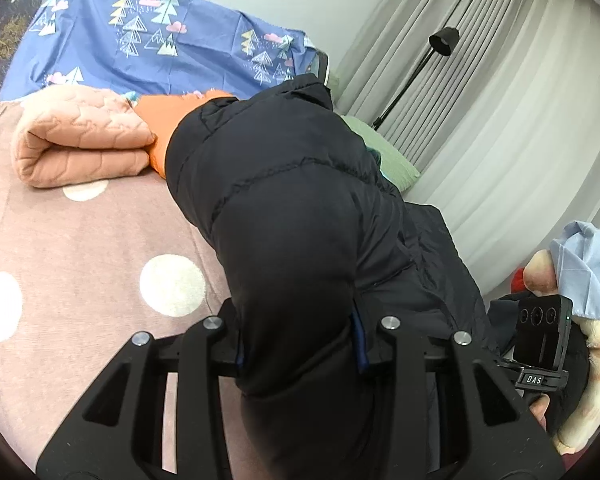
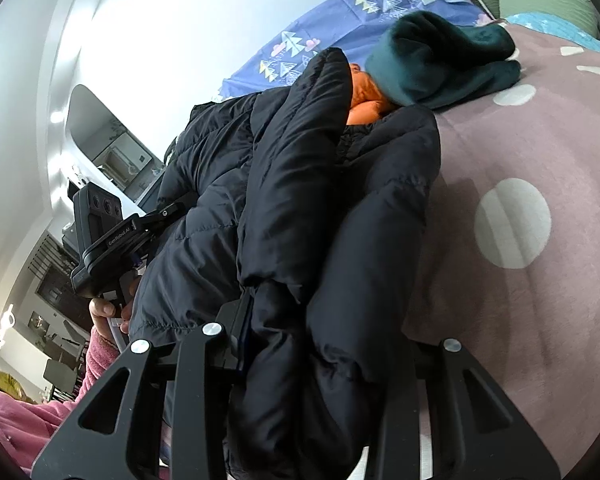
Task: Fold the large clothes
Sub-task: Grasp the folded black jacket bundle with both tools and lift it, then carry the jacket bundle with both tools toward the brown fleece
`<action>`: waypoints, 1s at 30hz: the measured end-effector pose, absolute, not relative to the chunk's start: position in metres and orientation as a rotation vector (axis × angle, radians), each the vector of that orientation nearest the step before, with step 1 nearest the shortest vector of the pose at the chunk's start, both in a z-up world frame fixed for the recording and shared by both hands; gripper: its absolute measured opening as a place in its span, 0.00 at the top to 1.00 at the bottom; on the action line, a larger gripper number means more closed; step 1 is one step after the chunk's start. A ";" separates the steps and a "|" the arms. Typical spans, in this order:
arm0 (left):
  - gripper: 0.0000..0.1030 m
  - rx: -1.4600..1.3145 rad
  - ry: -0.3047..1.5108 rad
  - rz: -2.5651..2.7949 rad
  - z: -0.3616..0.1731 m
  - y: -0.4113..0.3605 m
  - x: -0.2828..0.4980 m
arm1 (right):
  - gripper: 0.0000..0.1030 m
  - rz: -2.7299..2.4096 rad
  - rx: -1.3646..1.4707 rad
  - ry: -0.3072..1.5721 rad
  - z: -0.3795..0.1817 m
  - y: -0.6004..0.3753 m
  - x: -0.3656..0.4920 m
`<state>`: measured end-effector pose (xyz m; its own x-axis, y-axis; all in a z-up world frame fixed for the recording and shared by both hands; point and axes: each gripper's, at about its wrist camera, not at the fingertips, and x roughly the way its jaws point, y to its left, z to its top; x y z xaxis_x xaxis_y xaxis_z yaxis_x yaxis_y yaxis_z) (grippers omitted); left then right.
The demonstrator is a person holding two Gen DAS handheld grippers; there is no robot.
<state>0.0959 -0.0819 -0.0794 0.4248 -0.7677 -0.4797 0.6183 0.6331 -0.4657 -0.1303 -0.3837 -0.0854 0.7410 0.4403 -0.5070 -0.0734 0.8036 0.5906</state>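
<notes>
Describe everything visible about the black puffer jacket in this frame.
The black puffer jacket is quilted, slightly shiny and bulky, with stitched baffles. It is bunched and partly lifted off the pink dotted bedspread, clamped by the left gripper and the right gripper. Its far end lies against an orange garment.

The black jacket (image 1: 292, 216) looks like smooth, faintly glossy quilted nylon; the dotted bedspread (image 1: 80, 248) seems matt, fuzzy cloth.

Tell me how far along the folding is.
Done: a peach quilt lies folded on the bed. In hand: both the left gripper and right gripper clamp the black puffer jacket, lifted, still bunched. Left: folding it, then the dark green garment.
</notes>
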 end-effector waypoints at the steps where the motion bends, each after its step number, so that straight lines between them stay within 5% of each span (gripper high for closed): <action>1: 0.63 -0.232 0.715 -0.875 -0.077 -0.078 0.095 | 0.67 0.306 0.573 0.682 -0.083 -0.382 -0.128; 14: 0.63 -0.232 0.578 -0.767 -0.016 -0.001 0.092 | 0.67 0.499 0.443 0.659 -0.042 -0.333 -0.056; 30: 0.63 -0.163 0.395 -0.478 0.071 0.126 0.168 | 0.67 0.709 0.377 0.630 0.003 -0.203 0.132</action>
<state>0.1679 0.1261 0.0710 0.8140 -0.4774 -0.3310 0.4151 0.8766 -0.2435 0.1316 -0.2032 0.0032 0.5879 0.7007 -0.4041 -0.4832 0.7049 0.5193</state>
